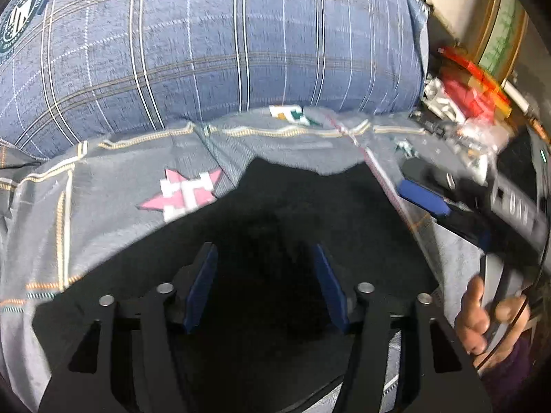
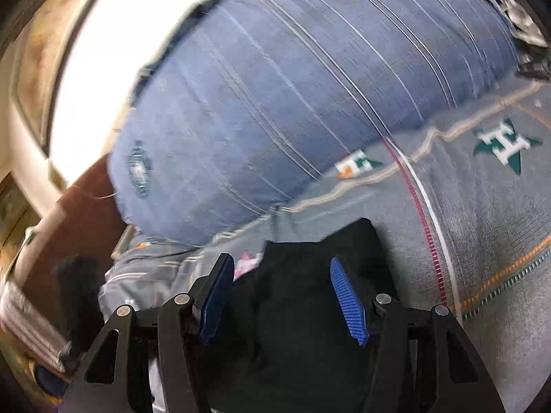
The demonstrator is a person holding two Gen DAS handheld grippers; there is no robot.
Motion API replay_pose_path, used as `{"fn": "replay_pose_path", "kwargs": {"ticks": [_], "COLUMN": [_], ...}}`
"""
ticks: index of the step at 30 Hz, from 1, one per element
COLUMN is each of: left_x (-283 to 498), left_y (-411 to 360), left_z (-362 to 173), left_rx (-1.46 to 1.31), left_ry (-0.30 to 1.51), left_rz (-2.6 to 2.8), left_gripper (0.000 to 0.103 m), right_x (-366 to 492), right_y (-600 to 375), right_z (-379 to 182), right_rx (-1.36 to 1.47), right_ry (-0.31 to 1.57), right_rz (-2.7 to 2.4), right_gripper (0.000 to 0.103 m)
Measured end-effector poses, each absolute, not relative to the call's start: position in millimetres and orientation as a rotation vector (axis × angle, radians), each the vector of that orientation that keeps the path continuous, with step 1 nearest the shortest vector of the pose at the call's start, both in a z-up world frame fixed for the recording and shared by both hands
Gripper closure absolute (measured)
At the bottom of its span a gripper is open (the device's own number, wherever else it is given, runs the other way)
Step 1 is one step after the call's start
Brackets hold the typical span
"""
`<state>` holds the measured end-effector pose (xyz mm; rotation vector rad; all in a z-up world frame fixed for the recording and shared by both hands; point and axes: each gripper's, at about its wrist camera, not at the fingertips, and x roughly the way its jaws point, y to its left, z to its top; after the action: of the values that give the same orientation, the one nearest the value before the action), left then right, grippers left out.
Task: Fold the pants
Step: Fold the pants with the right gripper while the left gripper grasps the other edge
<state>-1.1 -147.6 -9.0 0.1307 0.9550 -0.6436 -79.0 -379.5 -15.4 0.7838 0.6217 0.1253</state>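
Observation:
Black pants (image 1: 292, 206) lie on a grey patterned bedsheet (image 1: 103, 199). In the left wrist view my left gripper (image 1: 265, 254) is open, its blue pads spread over the dark cloth, nothing between them. My right gripper (image 1: 423, 199) shows at the right of that view, over the pants' right edge. In the right wrist view my right gripper (image 2: 282, 265) is open above the black pants (image 2: 310, 292), whose far end lies just past the fingertips. Both views are blurred.
A big blue plaid pillow (image 1: 213, 44) lies behind the pants, also in the right wrist view (image 2: 292, 96). Red and white clutter (image 1: 465, 93) sits at the bed's right side. A brown wooden bed frame (image 2: 79, 213) and a bright window (image 2: 113, 51) are at the left.

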Motion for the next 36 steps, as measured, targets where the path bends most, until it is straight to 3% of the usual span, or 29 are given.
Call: {"fn": "replay_pose_path", "kwargs": {"ticks": [6, 10, 16, 23, 27, 36], "left_x": [-0.5, -6.6, -32.2, -54.8, -57.3, -72.5], "left_y": [-143.8, -118.5, -23.6, 91.0, 105.7, 85.7], "left_z": [-43.4, -22.4, 6.2, -16.3, -23.0, -44.9], "left_rx": [0.185, 0.164, 0.120, -0.064, -0.263, -0.383], "left_ry": [1.056, 1.013, 0.856, 0.802, 0.864, 0.927], "left_rz": [-0.534, -0.492, -0.329, -0.069, -0.129, -0.208], "left_gripper": [0.041, 0.041, 0.032, 0.031, 0.031, 0.028], "right_x": [-32.7, -50.7, -75.1, -67.0, -69.0, -26.6], "right_y": [-383.8, -381.4, -343.9, -267.3, -250.6, -182.4], "right_z": [-68.6, -47.2, -26.5, -42.1, -43.4, 4.4], "right_rx": [0.919, 0.861, 0.706, 0.489, 0.400, 0.451], "right_ry": [0.839, 0.767, 0.768, 0.905, 0.915, 0.962], "right_rz": [0.093, 0.099, 0.247, 0.324, 0.285, 0.409], "right_gripper": [0.040, 0.038, 0.037, 0.036, 0.027, 0.024]}}
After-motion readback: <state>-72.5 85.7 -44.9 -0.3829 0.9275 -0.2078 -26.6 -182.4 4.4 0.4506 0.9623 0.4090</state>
